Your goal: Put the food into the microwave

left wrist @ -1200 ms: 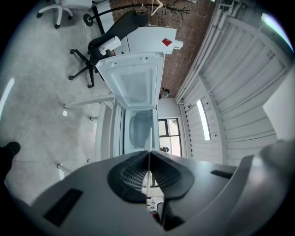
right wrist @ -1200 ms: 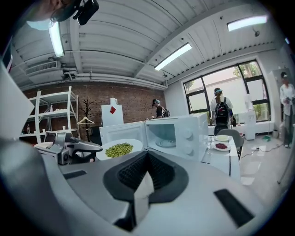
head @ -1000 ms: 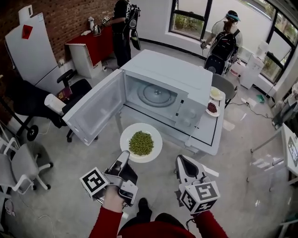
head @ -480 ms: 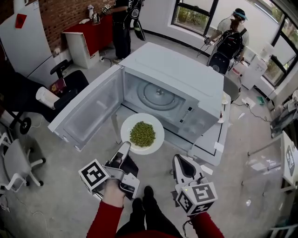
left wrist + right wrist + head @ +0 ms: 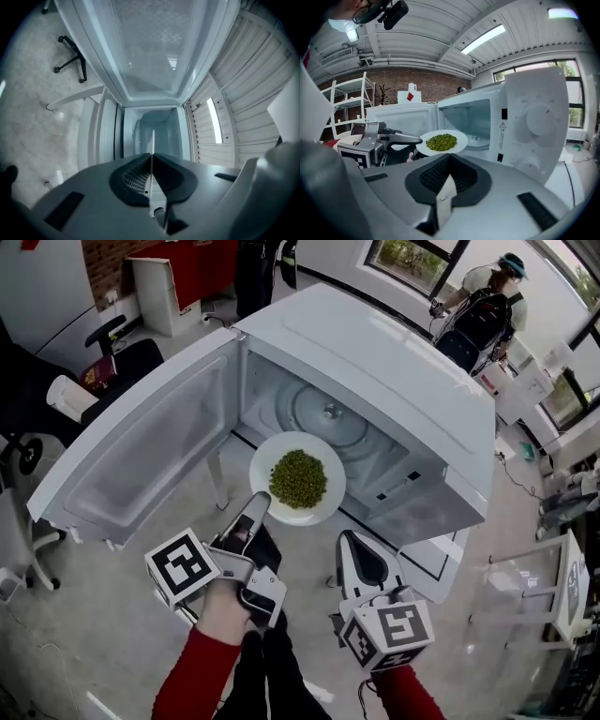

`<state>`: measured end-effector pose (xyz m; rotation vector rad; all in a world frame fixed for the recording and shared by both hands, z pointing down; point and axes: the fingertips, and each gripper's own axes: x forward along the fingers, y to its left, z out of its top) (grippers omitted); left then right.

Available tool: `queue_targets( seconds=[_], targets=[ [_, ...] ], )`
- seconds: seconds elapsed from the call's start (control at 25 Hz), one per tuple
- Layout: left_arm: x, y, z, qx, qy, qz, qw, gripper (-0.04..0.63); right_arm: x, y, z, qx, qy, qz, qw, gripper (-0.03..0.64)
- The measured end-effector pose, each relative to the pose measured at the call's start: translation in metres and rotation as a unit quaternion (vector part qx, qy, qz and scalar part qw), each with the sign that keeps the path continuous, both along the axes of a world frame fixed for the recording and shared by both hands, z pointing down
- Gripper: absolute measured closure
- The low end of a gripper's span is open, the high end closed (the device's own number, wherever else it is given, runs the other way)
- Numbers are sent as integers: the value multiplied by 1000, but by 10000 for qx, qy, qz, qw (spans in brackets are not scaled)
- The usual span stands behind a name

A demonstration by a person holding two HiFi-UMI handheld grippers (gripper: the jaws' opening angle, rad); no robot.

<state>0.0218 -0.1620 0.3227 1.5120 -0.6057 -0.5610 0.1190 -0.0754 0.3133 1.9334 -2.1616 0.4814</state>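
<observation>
A white plate [image 5: 268, 458] heaped with green peas [image 5: 298, 478] hangs level at the mouth of the open microwave [image 5: 375, 362], just before its glass turntable [image 5: 328, 418]. My left gripper [image 5: 258, 509] is shut on the plate's near rim. In the left gripper view the plate [image 5: 152, 143] is a thin white edge pinched between the jaws, with the microwave cavity [image 5: 157, 124] behind it. My right gripper [image 5: 349, 542] hovers shut to the right of the plate and below it, touching nothing. The right gripper view shows the plate [image 5: 459, 137], the left gripper [image 5: 417, 139] and the control panel [image 5: 534, 122].
The microwave door [image 5: 141, 456] swings wide open to the left, beside my left arm. The microwave stands on a white table [image 5: 441, 563]. Office chairs [image 5: 122, 357] stand at the far left, a red cabinet [image 5: 187, 268] at the back, and a person with a backpack [image 5: 487, 310] behind the microwave.
Both grippers have moved forward toward the microwave. The plate of peas, still held in the left gripper, has come from in front of the table up to the oven's opening.
</observation>
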Motion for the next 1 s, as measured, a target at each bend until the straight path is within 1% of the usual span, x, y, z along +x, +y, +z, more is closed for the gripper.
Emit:
queue_targets(
  seconds=[0.08,0.28,0.44,0.56,0.72,1.0],
  targets=[
    [9,-9,5,23,35,34,10000,572,2,-9,6,8,20,-11,10000,602],
    [31,-37,28,132,-23,97,9999,572,8,-38,17,109,145,-100,9998,603],
    [54,-52,28,169,52,137,9997,572,15,-50,18,133,195,-130,9996,603],
    [67,-66,24,289,-37,176,9994,572,20,-58,24,79,208,-68,9997,603],
    [77,-84,20,372,-293,188,9987,572,24,-69,28,46,178,-33,9998,603],
    [94,-116,16,520,-498,52,9974,572,31,-94,27,122,206,1,9997,603]
  ],
)
